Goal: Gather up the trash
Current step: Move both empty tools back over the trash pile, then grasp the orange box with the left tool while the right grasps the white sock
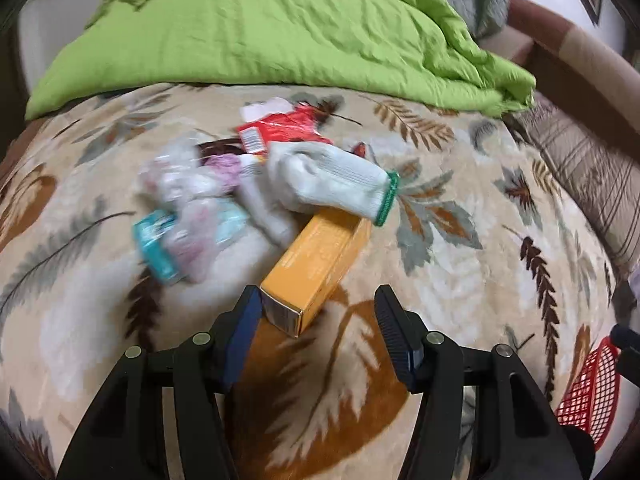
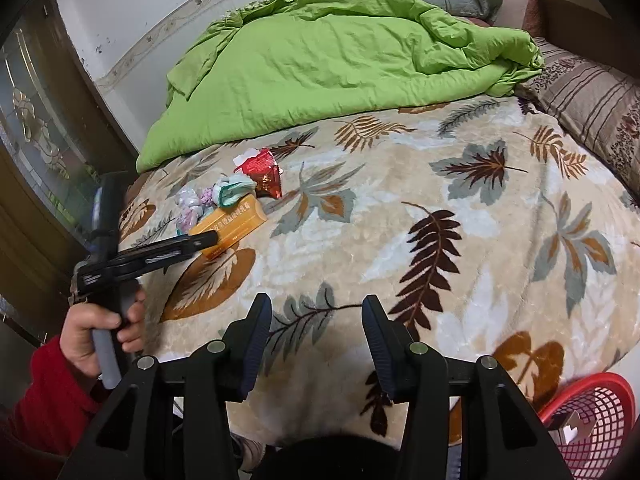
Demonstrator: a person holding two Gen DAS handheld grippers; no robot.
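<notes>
A pile of trash lies on the leaf-patterned blanket. It holds an orange carton, a white glove with a green cuff, a red wrapper, a teal packet and crumpled clear plastic. My left gripper is open, its jaws on either side of the carton's near end, the left pad touching it. In the right wrist view the left gripper reaches the carton. My right gripper is open and empty above bare blanket.
A red mesh basket stands at the bed's near right edge; it also shows in the left wrist view. A green duvet is heaped at the back. Striped pillows lie at the right. A glass-panelled door is at the left.
</notes>
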